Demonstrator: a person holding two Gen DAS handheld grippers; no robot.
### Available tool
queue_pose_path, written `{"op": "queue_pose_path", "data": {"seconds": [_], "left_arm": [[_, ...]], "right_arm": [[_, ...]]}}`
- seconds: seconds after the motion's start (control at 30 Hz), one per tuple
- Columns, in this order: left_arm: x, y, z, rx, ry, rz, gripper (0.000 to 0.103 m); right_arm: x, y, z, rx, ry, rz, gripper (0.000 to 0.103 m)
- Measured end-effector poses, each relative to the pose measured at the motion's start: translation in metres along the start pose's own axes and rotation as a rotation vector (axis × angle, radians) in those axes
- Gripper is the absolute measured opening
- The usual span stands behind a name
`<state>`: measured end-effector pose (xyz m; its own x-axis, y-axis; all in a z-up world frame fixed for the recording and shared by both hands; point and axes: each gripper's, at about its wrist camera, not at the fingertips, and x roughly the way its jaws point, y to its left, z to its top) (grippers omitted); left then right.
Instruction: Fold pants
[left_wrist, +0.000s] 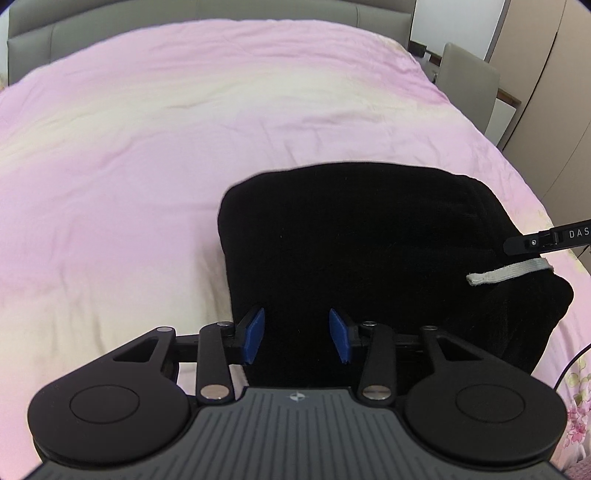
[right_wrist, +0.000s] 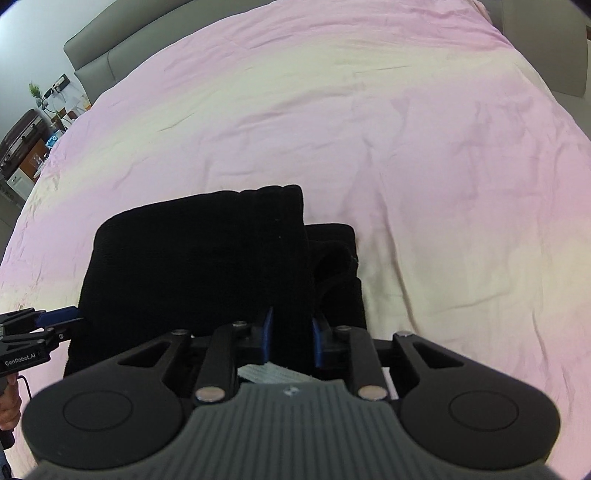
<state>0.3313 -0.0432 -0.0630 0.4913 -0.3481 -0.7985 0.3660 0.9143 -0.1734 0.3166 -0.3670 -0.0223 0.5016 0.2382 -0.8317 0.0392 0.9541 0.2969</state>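
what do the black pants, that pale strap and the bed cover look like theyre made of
Black pants: probably a thick, matte knit or fleece; they show no sheen and bulge softly where folded.
Pale strap: likely woven elastic or a flat drawcord, ribbed, with a frayed end.
Bed cover: thin, smooth woven cloth, maybe cotton, pink and cream, finely creased.

Soft, even indoor light fills both views — bright, with no hard shadows or glare. The pink bedspread (left_wrist: 147, 155) washes out to cream in broad bands. The black pants (left_wrist: 369, 240) swallow detail, their folds barely readable. Fisheye bending curves the edges, corners vignette dark, and slight blur softens everything.
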Motion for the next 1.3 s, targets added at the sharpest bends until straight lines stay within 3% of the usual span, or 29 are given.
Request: {"op": "queue_pose_path", "data": {"seconds": [0.13,0.27,0.43,0.53,0.67,0.83,0.9,1.0,1.13,1.3], "left_arm": [[0.022,-0.006,-0.003,-0.002,0.049,0.001,0.047],[0.008,-0.008,0.004,0.02,0.049,0.001,0.047],[-0.032,-0.006,0.027,0.073,-0.083,0.021,0.047],[-0.028,-0.004,0.052,0.049,-0.109,0.064,0.047],[0.006,-0.003,0.068,0.067,-0.084,0.094,0.043],[0.054,0.005,0.06,0.05,-0.02,0.072,0.039],[0.073,0.008,0.057,0.054,0.027,0.082,0.039],[0.081,0.006,0.054,0.072,0.034,0.109,0.039],[0.067,0.0,0.063,0.074,0.043,0.121,0.039],[0.008,-0.012,0.045,0.129,-0.014,0.167,0.043]], "right_arm": [[0.023,-0.001,-0.005,-0.036,0.038,-0.039,0.021],[0.02,0.002,-0.005,-0.06,0.062,-0.082,0.029],[-0.013,0.024,0.012,-0.16,0.0,-0.108,0.034],[-0.02,0.04,0.024,-0.222,-0.05,-0.115,0.033],[0.001,0.049,0.04,-0.234,-0.029,-0.114,0.012],[0.043,0.035,0.036,-0.238,0.042,-0.154,0.01],[0.055,0.029,0.035,-0.235,0.05,-0.154,0.009],[0.066,0.027,0.039,-0.228,0.066,-0.161,0.009],[0.063,0.032,0.04,-0.225,0.068,-0.183,0.009],[0.019,0.04,0.027,-0.207,0.002,-0.159,0.015]]}}
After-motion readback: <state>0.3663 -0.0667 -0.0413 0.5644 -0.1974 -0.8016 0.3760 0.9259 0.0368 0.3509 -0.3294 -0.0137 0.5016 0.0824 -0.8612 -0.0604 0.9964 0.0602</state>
